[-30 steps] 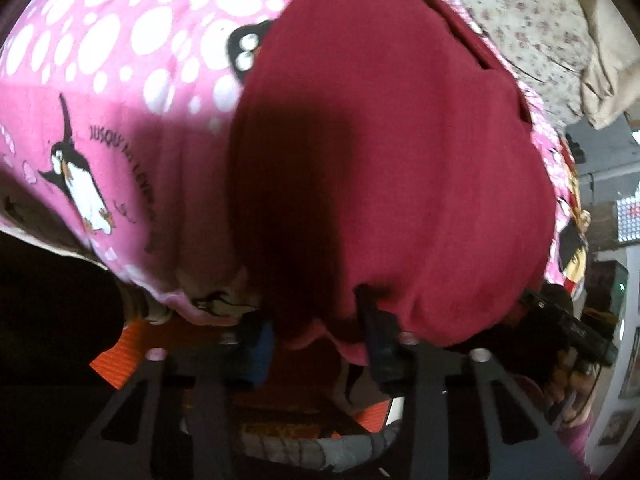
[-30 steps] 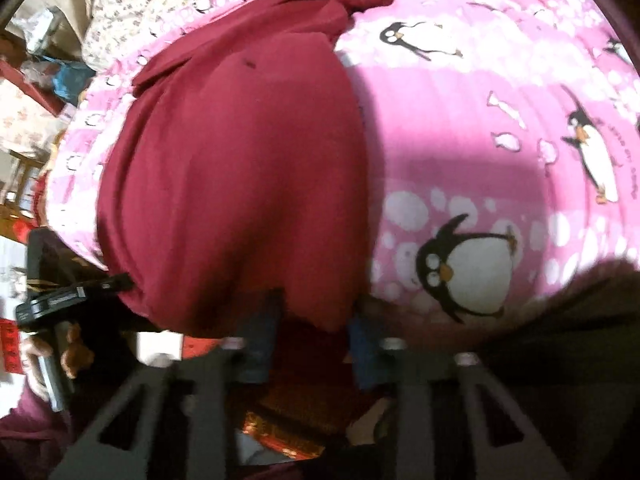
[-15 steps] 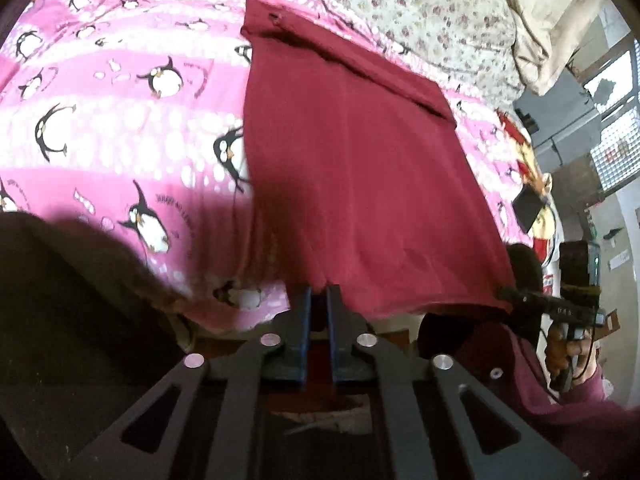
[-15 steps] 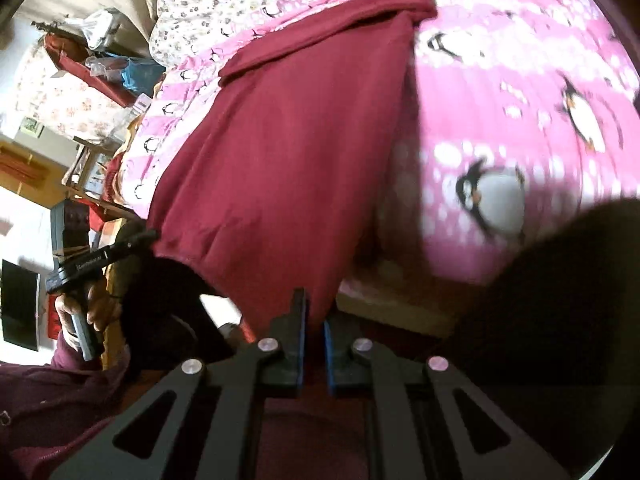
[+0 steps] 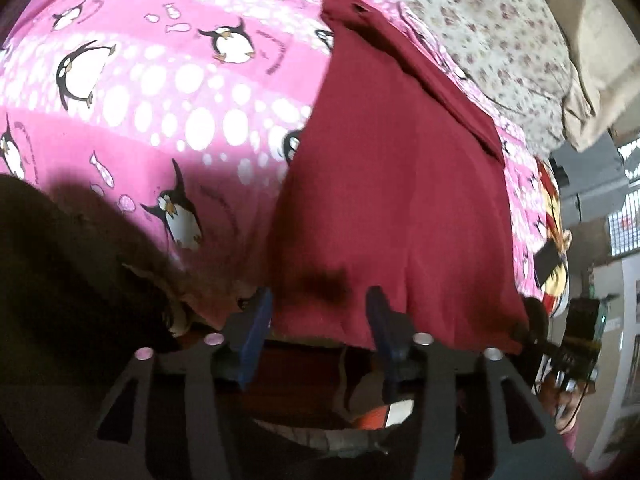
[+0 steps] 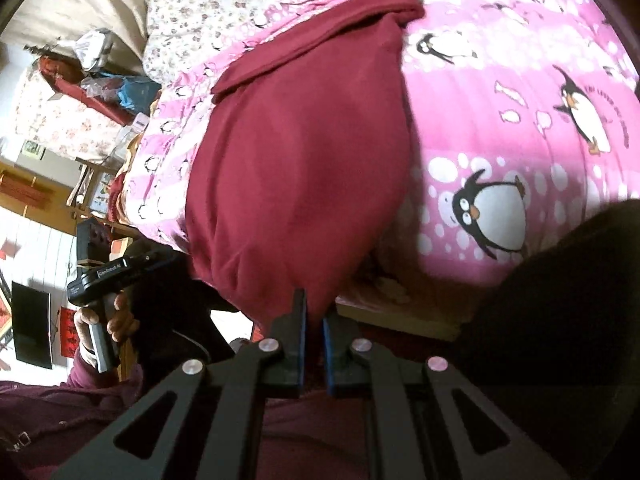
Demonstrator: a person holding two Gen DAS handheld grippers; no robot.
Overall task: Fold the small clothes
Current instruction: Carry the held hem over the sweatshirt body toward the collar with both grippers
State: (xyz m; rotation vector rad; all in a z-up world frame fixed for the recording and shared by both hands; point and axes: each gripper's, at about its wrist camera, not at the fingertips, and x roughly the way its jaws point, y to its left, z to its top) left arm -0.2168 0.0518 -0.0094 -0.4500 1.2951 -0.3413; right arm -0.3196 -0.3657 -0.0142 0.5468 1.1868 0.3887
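Hem of dark red knit garment (image 6: pixel 304 152) clamped by right gripper (image 6: pixel 314 312); left gripper (image 5: pixel 320 312) just opened, hem between its spread, non-pressing pads, on pink penguin-print blanket (image 5: pixel 160 80).

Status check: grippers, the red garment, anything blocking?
Left gripper just opened, hem between jaws, unpinched. Right gripper shut on the maroon garment hem. Garment flat on penguin blanket. Nothing blocking.

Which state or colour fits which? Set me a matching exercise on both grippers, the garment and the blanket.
1 left gripper
2 right gripper
3 garment
4 blanket

a pink with penguins
b dark red
c shut on the garment
d open

Pairs: 1-d, 2-c, 3-b, 4-a. The left jaws have just been opening, with the garment's hem loose between them.
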